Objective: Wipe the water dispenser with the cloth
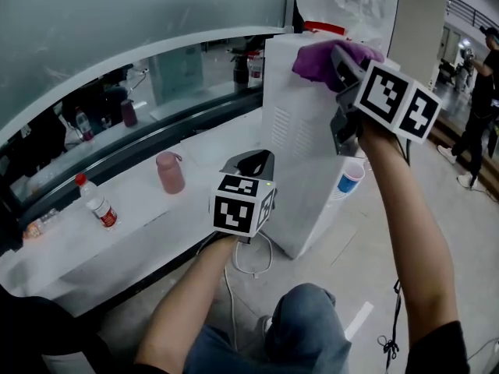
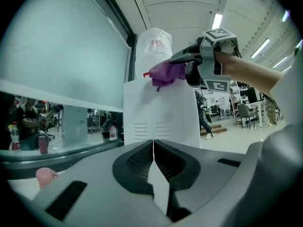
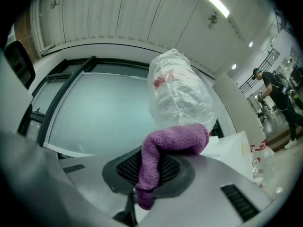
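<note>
Jaws of right gripper (image 1: 340,62) clamp purple cloth (image 1: 316,61) at water dispenser (image 1: 300,154) top edge (left gripper (image 1: 253,164) closed, empty); wiping looks underway, next needs a pressed drag.

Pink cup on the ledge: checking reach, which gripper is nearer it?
Left. The left gripper is low, just right of the pink cup; the right gripper is up at the top of the water dispenser, clamping the purple cloth.

Head view downward, gripper views close, dispenser (image 1: 300,170) shared
</note>
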Motion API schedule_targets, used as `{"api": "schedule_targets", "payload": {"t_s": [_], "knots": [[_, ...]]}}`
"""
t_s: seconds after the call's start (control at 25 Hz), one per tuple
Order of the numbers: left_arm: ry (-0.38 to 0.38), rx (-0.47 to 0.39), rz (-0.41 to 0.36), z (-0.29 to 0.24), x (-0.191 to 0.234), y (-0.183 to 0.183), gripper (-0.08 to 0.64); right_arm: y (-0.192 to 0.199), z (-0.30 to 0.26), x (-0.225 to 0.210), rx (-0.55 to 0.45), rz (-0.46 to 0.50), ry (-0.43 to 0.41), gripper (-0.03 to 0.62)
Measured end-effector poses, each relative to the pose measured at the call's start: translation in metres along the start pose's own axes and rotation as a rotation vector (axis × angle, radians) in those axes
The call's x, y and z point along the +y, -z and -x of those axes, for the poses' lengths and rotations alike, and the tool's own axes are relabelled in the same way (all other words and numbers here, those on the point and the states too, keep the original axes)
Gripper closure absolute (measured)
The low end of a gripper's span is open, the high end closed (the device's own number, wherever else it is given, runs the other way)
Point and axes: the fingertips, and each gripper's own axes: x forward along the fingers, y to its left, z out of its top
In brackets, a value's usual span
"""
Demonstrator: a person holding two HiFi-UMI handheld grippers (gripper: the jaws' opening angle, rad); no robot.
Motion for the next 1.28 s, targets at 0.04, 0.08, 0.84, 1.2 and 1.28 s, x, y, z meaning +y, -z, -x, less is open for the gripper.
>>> {"api": "schedule_targets", "payload": {"t_s": [0.04, 0.08, 0.84, 1.2, 1.28], "knots": [[0.002, -0.002, -0.002, 0.000, -0.001, -0.001, 0.532, 0.002, 0.001, -0.005, 0.003, -0.005, 0.010, 0.546], [0.003, -0.004, -0.003, 0.000, -0.001, -0.001, 0.531, 0.005, 0.002, -0.008, 0.006, -0.010, 0.017, 0.546], [0.001, 0.039, 0.005, -0.006, -0.001, 0.042, 0.531, 0.149, 0.024, -0.021, 0.143, -0.066, 0.020, 0.546], [-0.008, 0.102, 0.043, -0.015, 0.004, 0.087, 0.531, 0.247, 0.038, -0.029, 0.272, -0.077, 0.011, 0.546], [-0.015, 0.113, 0.052, -0.015, 0.007, 0.095, 0.531, 0.266, 0.042, -0.030, 0.297, -0.074, 0.012, 0.546]]}}
